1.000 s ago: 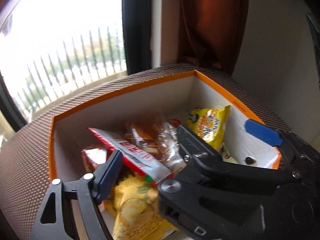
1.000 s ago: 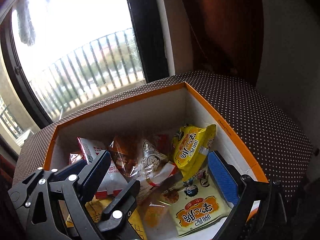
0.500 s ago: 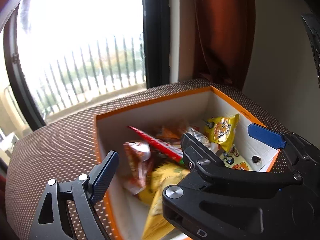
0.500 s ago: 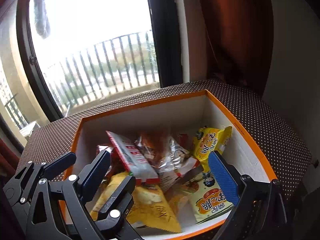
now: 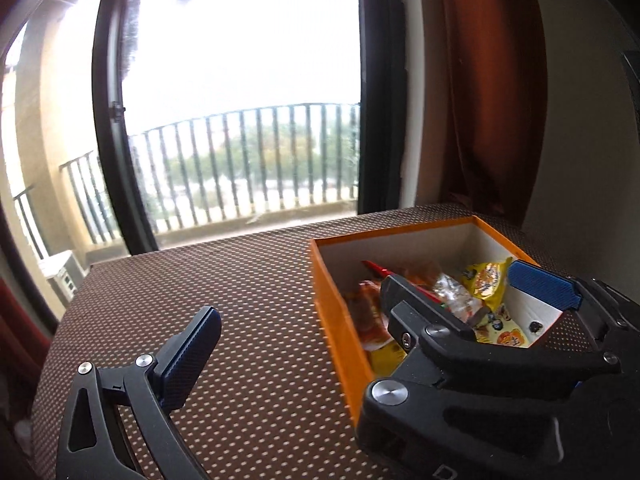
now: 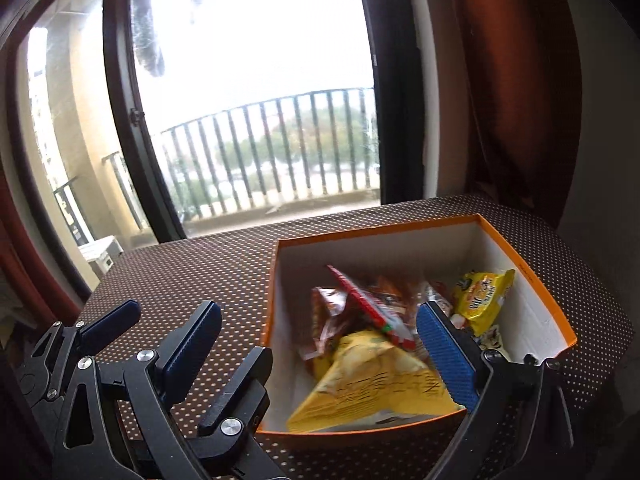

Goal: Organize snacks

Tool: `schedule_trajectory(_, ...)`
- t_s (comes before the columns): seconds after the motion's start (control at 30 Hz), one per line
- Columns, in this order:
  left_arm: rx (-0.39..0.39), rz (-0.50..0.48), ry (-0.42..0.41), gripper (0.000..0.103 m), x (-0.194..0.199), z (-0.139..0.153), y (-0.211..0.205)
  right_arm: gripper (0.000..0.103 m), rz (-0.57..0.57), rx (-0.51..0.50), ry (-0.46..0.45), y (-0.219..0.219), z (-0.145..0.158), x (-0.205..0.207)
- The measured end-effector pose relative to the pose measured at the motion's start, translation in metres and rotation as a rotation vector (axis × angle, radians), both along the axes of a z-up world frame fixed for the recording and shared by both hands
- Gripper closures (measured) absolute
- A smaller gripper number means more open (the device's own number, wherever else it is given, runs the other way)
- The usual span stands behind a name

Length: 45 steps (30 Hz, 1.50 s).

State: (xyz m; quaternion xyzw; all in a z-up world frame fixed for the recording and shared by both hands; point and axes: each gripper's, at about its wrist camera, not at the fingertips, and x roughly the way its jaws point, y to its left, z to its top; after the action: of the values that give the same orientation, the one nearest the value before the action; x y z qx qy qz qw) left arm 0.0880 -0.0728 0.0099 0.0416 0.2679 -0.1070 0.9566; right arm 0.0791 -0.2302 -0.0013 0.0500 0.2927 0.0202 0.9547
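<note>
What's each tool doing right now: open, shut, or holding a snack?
Left tool: open wide, its jaws have just been opening, nothing between them.
Right tool: open, holding nothing.

The dotted tabletop (image 5: 248, 280) left of the orange box (image 5: 340, 344) lies bare up to the window (image 5: 240, 120), giving open passage there. The box's walls rise around its packed snacks (image 6: 372, 364); only the white floor by its right wall (image 6: 536, 320) shows free. A curtain (image 6: 520, 80) hangs close behind the box's far corner. The left gripper (image 5: 360, 312), jaws just opened wide with nothing between them, straddles the box's left wall; the right gripper (image 6: 320, 344) spreads over the snacks.
</note>
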Motion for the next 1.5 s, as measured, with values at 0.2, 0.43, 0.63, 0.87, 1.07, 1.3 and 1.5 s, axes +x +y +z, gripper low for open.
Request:
schedule_trajectory(0.2,0.001,0.094,-0.047,0.001,-0.023,0.002,0.03,0.004,0.059,0.014,-0.024,0.032,0.005,-0.017)
schedule_trajectory(0.43,-0.022,0.194,-0.061,0.001,-0.043,0.0,0.065,0.004,0.108,0.039,-0.059,0.054,0.007,-0.035)
schedule_trajectory(0.63,-0.016,0.271,-0.079,0.001,-0.061,-0.005,0.079,0.004,0.148,0.032,-0.067,0.063,0.003,-0.048)
schedule_trajectory(0.87,-0.019,0.281,-0.084,0.001,-0.073,-0.006,0.08,0.004,0.155,0.042,-0.083,0.062,0.0,-0.062)
schedule_trajectory(1.07,-0.02,0.275,-0.089,0.001,-0.073,-0.004,0.077,0.004,0.15,0.043,-0.097,0.059,0.001,-0.066)
schedule_trajectory(1.3,-0.018,0.275,-0.092,0.001,-0.074,-0.006,0.076,0.004,0.144,0.051,-0.1,0.055,0.001,-0.068)
schedule_trajectory(1.5,-0.011,0.284,-0.104,0.001,-0.076,-0.005,0.076,0.004,0.143,0.051,-0.102,0.053,0.001,-0.068)
